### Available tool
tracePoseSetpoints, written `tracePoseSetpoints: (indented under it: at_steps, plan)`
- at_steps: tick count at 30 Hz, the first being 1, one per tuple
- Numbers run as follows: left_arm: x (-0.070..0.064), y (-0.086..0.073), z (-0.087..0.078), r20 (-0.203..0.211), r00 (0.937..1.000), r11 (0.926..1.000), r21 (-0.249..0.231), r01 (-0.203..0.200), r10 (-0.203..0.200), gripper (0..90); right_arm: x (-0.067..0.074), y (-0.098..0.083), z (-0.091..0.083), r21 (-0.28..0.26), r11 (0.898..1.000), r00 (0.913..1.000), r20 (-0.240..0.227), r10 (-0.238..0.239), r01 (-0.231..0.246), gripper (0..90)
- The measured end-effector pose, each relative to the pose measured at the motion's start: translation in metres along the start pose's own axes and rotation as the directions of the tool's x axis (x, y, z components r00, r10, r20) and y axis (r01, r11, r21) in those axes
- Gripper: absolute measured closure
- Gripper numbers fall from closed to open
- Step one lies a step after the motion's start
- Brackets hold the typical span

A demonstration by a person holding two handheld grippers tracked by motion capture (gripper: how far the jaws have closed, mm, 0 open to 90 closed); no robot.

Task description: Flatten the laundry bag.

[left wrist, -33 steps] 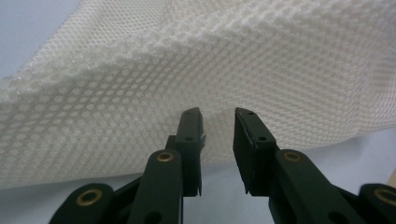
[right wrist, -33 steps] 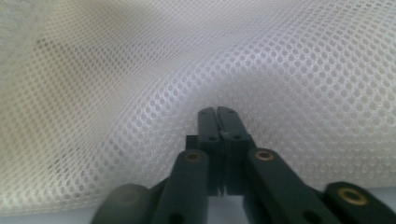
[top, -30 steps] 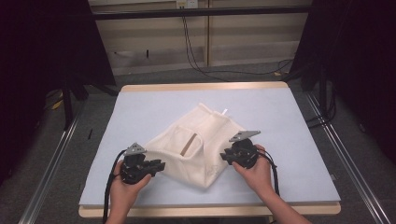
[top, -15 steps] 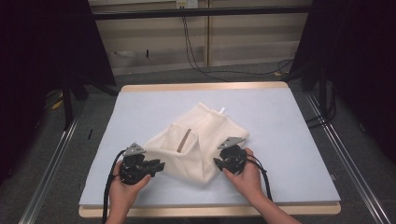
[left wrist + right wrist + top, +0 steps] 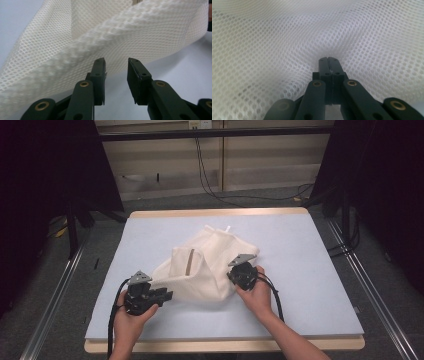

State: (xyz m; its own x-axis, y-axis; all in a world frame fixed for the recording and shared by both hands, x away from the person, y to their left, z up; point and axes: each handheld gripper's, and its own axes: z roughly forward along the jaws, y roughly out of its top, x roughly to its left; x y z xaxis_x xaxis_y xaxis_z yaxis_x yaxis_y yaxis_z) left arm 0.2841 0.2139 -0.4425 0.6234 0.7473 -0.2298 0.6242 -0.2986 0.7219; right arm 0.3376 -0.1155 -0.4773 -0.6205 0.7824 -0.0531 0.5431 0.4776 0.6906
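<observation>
— Where does the mesh bag lie?

— On the blue mat that covers the table, about midway between the left and right edges and somewhat nearer the front edge than the back. It is cream-white, rumpled, with a fold standing up on its left half and a small white tab at its far corner.

— And the right gripper?

— It sits at the bag's right front edge, held in the person's right hand. In the right gripper view the two black jaws are pressed together, with the netting bunched right at their tips, so they look clamped on the mesh. They have just been closing.

— The left gripper?

— At the bag's left front corner, held in the left hand. In the left gripper view its jaws stand apart, with bare mat showing in the gap. The bag's thick folded hem runs just beyond the tips; whether the tips touch it cannot be told. These jaws have been easing open a little.
</observation>
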Motion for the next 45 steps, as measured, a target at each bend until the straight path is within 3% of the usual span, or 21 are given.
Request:
tracePoseSetpoints:
  at_steps: [4,6,8,13,21,25,29,30,31,32,33,34,35,37,39,40,42,43,44,45]
  plan:
    - [0.002,0.001,0.001,0.003,1.0,1.0,0.001,0.008,-0.008,67.7,-0.015,0.006,0.007,-0.013,0.999,0.9991,0.004,0.043,-0.043,90.0]
    - [0.002,0.001,0.0,0.005,1.0,1.0,-0.001,0.008,-0.008,67.7,-0.022,0.006,0.008,-0.025,0.996,0.9956,-0.025,0.091,-0.091,90.0]
    - [0.002,0.002,-0.002,0.009,1.0,1.0,0.0,0.005,-0.005,67.7,-0.022,0.004,0.006,-0.032,0.998,0.9982,-0.027,0.054,-0.055,90.0]
    - [-0.004,0.006,-0.008,0.005,1.0,1.0,-0.002,-0.002,0.002,66.0,-0.026,0.0,-0.004,-0.057,0.994,0.9939,-0.069,0.086,-0.09,88.0]
    - [-0.006,0.007,-0.011,0.016,0.9998,0.9992,0.038,-0.01,0.009,63.2,-0.017,-0.004,-0.025,-0.108,0.99,0.9933,-0.081,0.083,-0.092,60.9]
    - [-0.005,0.006,-0.013,0.01,1.0,0.9996,0.028,-0.001,0.0,62.9,-0.009,-0.002,-0.034,-0.129,0.987,0.9897,-0.118,0.081,-0.096,56.6]
    - [-0.004,0.004,-0.018,0.0,1.0,0.9996,0.029,-0.005,0.005,62.3,0.005,-0.004,-0.035,-0.12,0.991,0.9865,-0.159,0.04,-0.059,53.7]
    - [-0.003,0.002,-0.018,-0.002,1.0,0.9997,0.023,0.005,-0.005,61.7,0.013,-0.008,-0.031,-0.1,0.994,0.9807,-0.194,0.027,-0.047,51.0]
    - [-0.003,0.002,-0.018,-0.002,1.0,0.9997,0.023,0.005,-0.005,61.5,0.013,-0.008,-0.031,-0.1,0.994,0.9807,-0.194,0.027,-0.047,51.0]
    - [-0.002,-0.001,-0.019,-0.006,0.9999,0.9996,0.025,0.015,-0.015,61.0,0.02,-0.013,-0.024,-0.07,0.998,0.9881,-0.153,-0.015,0.004,49.8]
    - [-0.002,-0.001,-0.019,-0.006,0.9999,0.9996,0.025,0.015,-0.015,60.5,0.02,-0.013,-0.024,-0.07,0.998,0.9881,-0.153,-0.015,0.004,49.8]
    - [-0.001,-0.003,-0.02,-0.013,0.9998,0.9995,0.028,0.016,-0.016,60.5,0.022,-0.015,-0.022,-0.052,0.998,0.9928,-0.115,-0.032,0.026,49.7]
    - [0.0,-0.004,-0.021,-0.015,0.9997,0.9995,0.027,0.018,-0.018,59.9,0.023,-0.018,-0.017,-0.048,0.998,0.9932,-0.108,-0.044,0.039,49.3]
    - [0.002,-0.007,-0.023,-0.025,0.9991,0.9991,0.021,0.035,-0.035,57.7,0.025,-0.02,-0.015,-0.05,0.998,0.9955,-0.09,-0.029,0.024,50.2]
    - [0.004,-0.01,-0.027,-0.038,0.9984,0.9988,0.023,0.042,-0.041,56.2,0.028,-0.018,-0.014,-0.034,0.998,0.9951,-0.083,-0.054,0.051,54.6]
    - [0.005,-0.012,-0.029,-0.043,0.9979,0.9985,0.024,0.049,-0.048,54.4,0.029,-0.016,-0.014,-0.026,0.998,0.9931,-0.099,-0.063,0.061,65.6]
    - [0.005,-0.015,-0.033,-0.057,0.9967,0.9982,0.015,0.059,-0.058,53.8,0.028,-0.015,-0.013,-0.022,0.998,0.9913,-0.118,-0.059,0.057,68.2]
    - [0.005,-0.016,-0.034,-0.064,0.9963,0.9981,0.017,0.06,-0.058,53.2,0.027,-0.014,-0.012,-0.023,0.997,0.9897,-0.125,-0.07,0.068,72.2]
    - [0.006,-0.018,-0.035,-0.064,0.9963,0.9981,0.021,0.058,-0.057,51.4,0.027,-0.012,-0.011,-0.018,0.997,0.9843,-0.159,-0.078,0.076,84.1]
    - [0.006,-0.019,-0.035,-0.067,0.9955,0.9976,0.017,0.068,-0.067,51.4,0.027,-0.012,-0.011,-0.018,0.997,0.9843,-0.159,-0.078,0.076,84.1]
